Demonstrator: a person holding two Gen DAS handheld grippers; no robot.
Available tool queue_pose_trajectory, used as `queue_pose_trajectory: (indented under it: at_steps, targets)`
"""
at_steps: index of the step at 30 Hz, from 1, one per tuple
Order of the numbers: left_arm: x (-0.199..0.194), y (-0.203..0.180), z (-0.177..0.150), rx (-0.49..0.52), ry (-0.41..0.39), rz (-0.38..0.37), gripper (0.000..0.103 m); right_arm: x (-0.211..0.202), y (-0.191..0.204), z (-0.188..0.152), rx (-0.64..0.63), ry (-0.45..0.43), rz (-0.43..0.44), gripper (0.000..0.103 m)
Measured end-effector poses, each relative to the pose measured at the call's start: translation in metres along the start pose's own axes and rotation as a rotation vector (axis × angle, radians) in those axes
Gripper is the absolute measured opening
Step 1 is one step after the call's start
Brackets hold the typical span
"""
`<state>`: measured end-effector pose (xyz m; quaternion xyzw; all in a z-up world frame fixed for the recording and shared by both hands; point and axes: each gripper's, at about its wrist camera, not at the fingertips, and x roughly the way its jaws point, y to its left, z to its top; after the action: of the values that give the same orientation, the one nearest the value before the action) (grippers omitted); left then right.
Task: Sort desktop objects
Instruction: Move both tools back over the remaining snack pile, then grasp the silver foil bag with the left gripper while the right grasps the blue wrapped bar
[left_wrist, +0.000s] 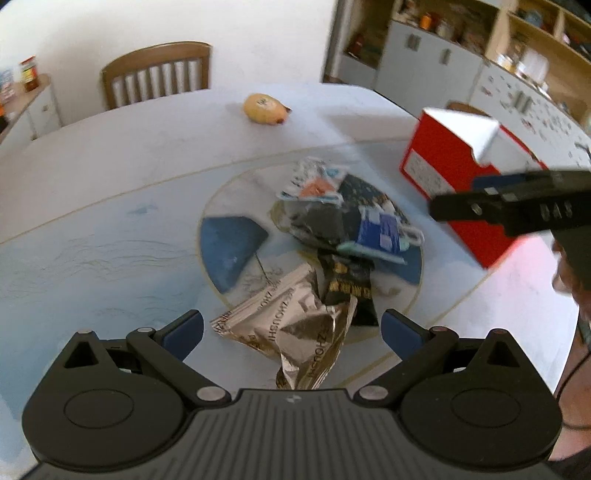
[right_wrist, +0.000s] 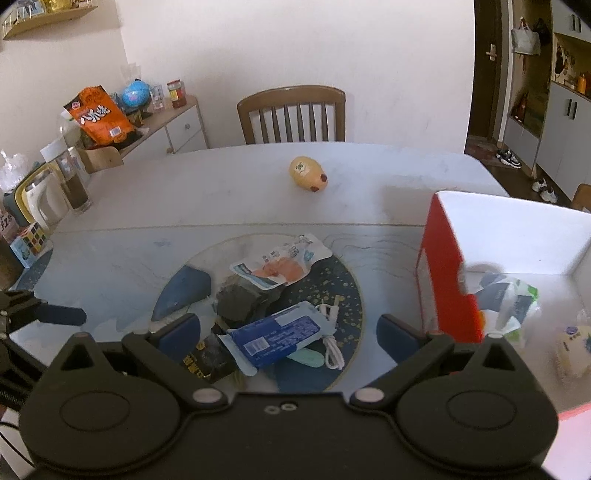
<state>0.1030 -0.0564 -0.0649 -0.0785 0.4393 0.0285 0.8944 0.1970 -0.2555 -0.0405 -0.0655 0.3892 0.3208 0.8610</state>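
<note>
A pile of snack packets lies on the round blue-and-white mat (left_wrist: 236, 251). My left gripper (left_wrist: 291, 332) is open just above a crumpled silver foil wrapper (left_wrist: 295, 325), one finger on each side, not touching it. Behind it lie a black packet (left_wrist: 349, 288), a blue packet (left_wrist: 380, 232) and a white-and-orange packet (left_wrist: 314, 184). My right gripper (right_wrist: 290, 332) is open over the blue packet (right_wrist: 273, 338), beside a white cable (right_wrist: 330, 336). The red box (right_wrist: 443, 280) stands open to its right with several wrappers (right_wrist: 506, 299) inside. The right gripper's body (left_wrist: 517, 206) shows in front of the red box (left_wrist: 443, 162).
A yellow egg-shaped toy (right_wrist: 308, 173) lies farther back on the white table (right_wrist: 221, 184). A wooden chair (right_wrist: 291, 114) stands behind the table. At the left edge are a glass (right_wrist: 75, 184), a kettle (right_wrist: 40, 199) and a puzzle cube (right_wrist: 31, 240).
</note>
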Motion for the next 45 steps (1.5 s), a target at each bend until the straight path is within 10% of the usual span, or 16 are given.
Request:
queue_pose_trajectory:
  at_steps: [17,45]
  targets:
    - [0.037,0.006,-0.003,0.202,0.033,-0.099,0.103,0.049,0.011,-0.006,0.07,0.092,-0.07,0.097]
    - [0.058,0.014,-0.005,0.176,0.054,-0.128,0.096,0.086,0.019,-0.001,0.238,0.178,-0.153,0.069]
